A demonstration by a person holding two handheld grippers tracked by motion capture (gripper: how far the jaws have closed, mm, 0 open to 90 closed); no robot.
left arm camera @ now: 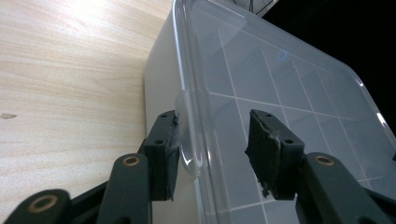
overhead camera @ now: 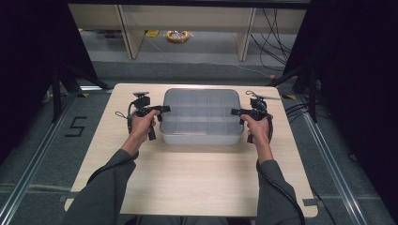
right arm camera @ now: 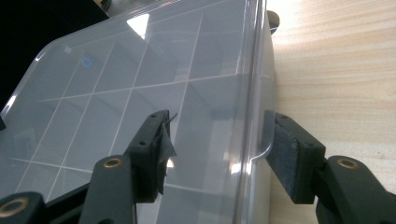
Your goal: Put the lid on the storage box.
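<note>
Pale wood is the top of the desk (overhead camera: 197, 173), and on its far half stands a grey plastic box (overhead camera: 202, 136) with a clear lid (overhead camera: 202, 101) over it. Through the lid I can see thin white dividers that cut the inside into many small compartments; I cannot tell if anything lies in them.

A person sits at the near side, both forearms in grey sleeves reaching forward. The left hand (overhead camera: 141, 123) holds the left gripper (overhead camera: 165, 109) at the left end of the box, and the right hand (overhead camera: 256, 124) holds the right gripper (overhead camera: 233, 111) at the right end. Each one points inward, toward the box.

In the left gripper view, the jaws stand wide apart, one on each side of the lid's edge: one jaw is outside, beside the box wall, and touches or almost touches a small clear tab (left arm camera: 187, 140) on the rim, while the other hangs over the lid. In the right gripper view it is the same picture mirrored: the jaws are wide, one over the lid, the other outside, just beside the lid's lip (right arm camera: 257, 154). Neither pair is closed on the lid.

Behind the desk the floor is grey, with a yellow ring-shaped thing (overhead camera: 177, 36) lying there and some black cables (overhead camera: 277, 33) on the right.
</note>
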